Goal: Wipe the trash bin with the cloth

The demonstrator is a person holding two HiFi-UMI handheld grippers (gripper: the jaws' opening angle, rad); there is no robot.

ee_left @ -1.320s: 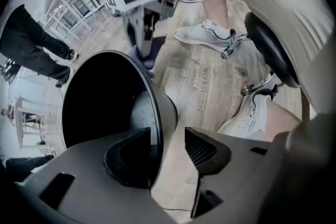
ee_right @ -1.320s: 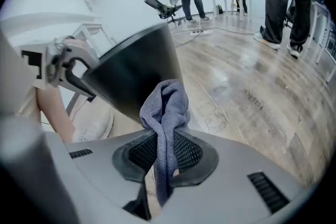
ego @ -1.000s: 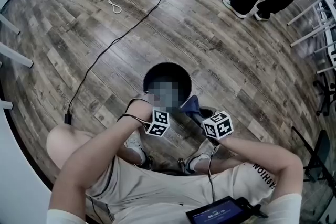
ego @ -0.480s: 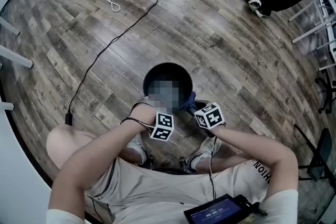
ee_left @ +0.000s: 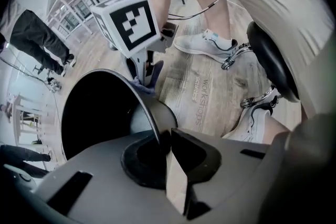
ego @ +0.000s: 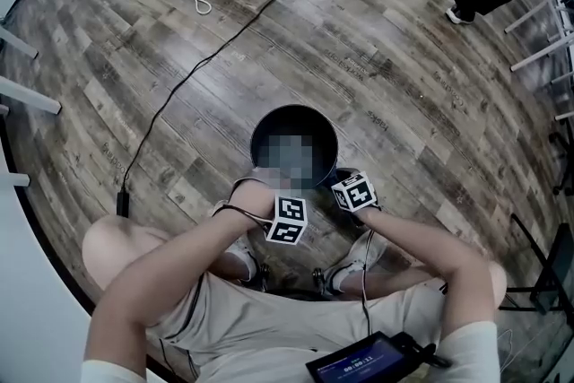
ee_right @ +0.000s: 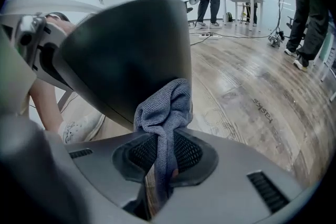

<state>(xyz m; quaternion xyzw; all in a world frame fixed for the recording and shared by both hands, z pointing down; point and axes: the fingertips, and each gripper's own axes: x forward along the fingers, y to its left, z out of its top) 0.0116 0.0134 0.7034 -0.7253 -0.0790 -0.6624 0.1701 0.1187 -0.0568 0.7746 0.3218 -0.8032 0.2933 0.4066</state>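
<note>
The left hand-held gripper [ee_left: 167, 138] was clamped shut on the bin [ee_left: 137, 97] rim, steadying it. The right hand-held gripper [ee_right: 161, 168] pinched the cloth [ee_right: 165, 105], bunched against the bin's outer wall just ahead of its jaws. Wiping looked under way; next, the cloth likely needed dragging along that wall under steady pressure.

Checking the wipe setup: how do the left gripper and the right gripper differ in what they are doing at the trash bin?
The left gripper clamps the thin rim of the trash bin; the right gripper clamps a bunched grey cloth. The left gripper's jaws straddle the bin wall, one inside; the right gripper stays outside, cloth at the outer wall. Both are shut.
</note>
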